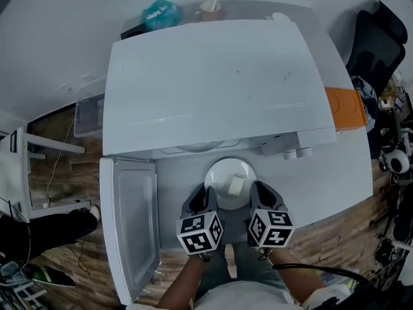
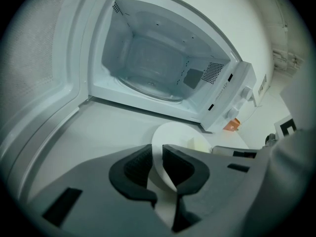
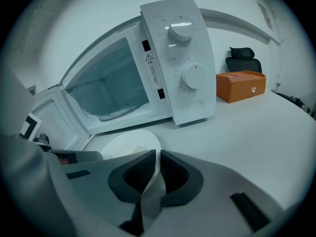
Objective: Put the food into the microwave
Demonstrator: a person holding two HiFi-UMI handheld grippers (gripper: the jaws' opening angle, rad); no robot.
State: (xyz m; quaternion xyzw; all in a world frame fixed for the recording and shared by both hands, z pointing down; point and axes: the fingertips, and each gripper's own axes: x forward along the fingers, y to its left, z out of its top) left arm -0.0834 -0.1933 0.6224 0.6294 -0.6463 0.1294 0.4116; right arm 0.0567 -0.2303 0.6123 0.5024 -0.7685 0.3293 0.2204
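A white plate [image 1: 226, 170] with a pale block of food [image 1: 235, 185] on it sits just in front of the open white microwave [image 1: 213, 82]. My left gripper [image 1: 206, 197] is shut on the plate's left rim and my right gripper [image 1: 258, 194] on its right rim. In the left gripper view the rim of the plate [image 2: 168, 132] runs between the closed pads of the left gripper [image 2: 157, 156], with the food [image 2: 200, 143] beyond. In the right gripper view the right gripper [image 3: 158, 163] pinches the plate [image 3: 129, 143] likewise. The empty cavity [image 2: 153, 68] faces me.
The microwave door [image 1: 132, 228] hangs open at the left. Its control panel with two knobs [image 3: 182, 58] stands at the right of the opening. An orange box [image 1: 345, 108] lies on the table at the right, near a black chair [image 1: 374, 41]. A cup [image 1: 210, 10] and a teal bag [image 1: 160, 13] stand behind.
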